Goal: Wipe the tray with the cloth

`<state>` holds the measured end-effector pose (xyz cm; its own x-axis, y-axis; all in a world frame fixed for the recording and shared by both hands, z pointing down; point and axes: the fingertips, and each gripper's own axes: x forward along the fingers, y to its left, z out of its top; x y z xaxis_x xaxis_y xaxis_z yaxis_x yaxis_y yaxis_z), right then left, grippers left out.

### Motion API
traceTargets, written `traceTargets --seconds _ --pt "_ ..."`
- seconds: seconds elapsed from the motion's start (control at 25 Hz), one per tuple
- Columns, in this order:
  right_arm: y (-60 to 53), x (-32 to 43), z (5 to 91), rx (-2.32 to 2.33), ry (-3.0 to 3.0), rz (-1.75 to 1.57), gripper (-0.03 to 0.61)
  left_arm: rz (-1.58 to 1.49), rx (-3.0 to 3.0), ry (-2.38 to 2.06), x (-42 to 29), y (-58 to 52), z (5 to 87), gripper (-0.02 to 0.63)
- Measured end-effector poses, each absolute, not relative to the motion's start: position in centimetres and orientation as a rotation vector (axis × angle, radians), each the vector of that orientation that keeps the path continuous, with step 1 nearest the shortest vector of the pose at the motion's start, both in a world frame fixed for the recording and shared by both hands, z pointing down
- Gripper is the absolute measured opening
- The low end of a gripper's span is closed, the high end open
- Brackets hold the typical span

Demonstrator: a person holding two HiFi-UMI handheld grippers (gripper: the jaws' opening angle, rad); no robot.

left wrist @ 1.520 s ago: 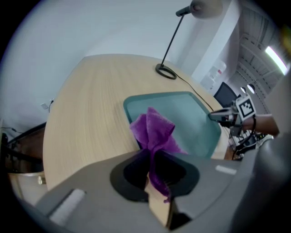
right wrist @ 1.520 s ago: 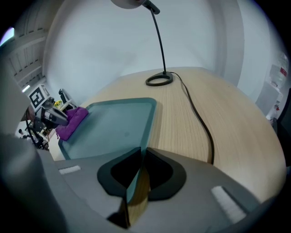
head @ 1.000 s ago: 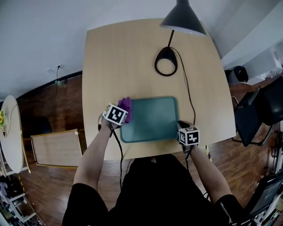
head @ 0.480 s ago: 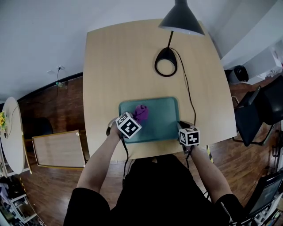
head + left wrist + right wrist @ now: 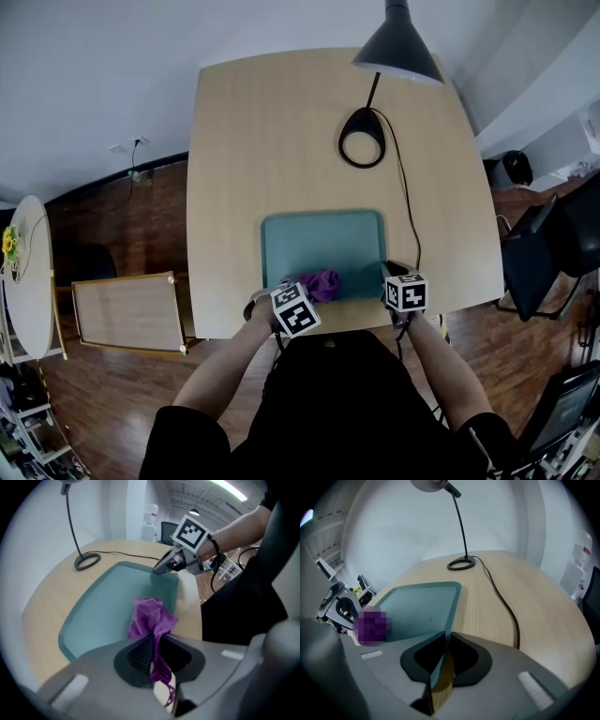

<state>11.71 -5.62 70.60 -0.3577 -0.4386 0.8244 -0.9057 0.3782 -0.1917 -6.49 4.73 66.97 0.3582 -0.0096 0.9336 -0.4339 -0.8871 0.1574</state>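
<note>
A teal tray point(image 5: 323, 246) lies on the wooden table near its front edge. My left gripper point(image 5: 310, 294) is over the tray's near edge, shut on a bunched purple cloth point(image 5: 324, 284) that rests on the tray floor. In the left gripper view the cloth point(image 5: 151, 617) hangs pinched between the jaws above the tray point(image 5: 105, 606). My right gripper point(image 5: 391, 272) is shut on the tray's near right corner. The right gripper view shows the tray's rim point(image 5: 449, 620) running in between the closed jaws of the right gripper point(image 5: 443, 654).
A black desk lamp stands behind the tray, with its ring base point(image 5: 362, 137) and shade point(image 5: 398, 49) to the right. Its cord point(image 5: 406, 202) runs along the tray's right side to the table's front edge. A dark chair point(image 5: 553, 234) stands at the right.
My left gripper has dragged the cloth from the tray's far left corner across the tray to the middle of its near edge. The right gripper has stayed on the corner.
</note>
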Motion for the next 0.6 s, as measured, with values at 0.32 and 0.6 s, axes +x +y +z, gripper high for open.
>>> traceTargets --seconds 0.32,0.6 --pt "-5.6 11.6 70.5 1.161 -1.958 0.869 0.038 1.409 2.201 -0.482 -6.2 2.6 67.4 0.06" --pt "-5.5 11.2 70.4 1.166 -1.974 0.869 0.038 1.278 2.101 -0.751 -8.4 -5.7 67.1 0.06"
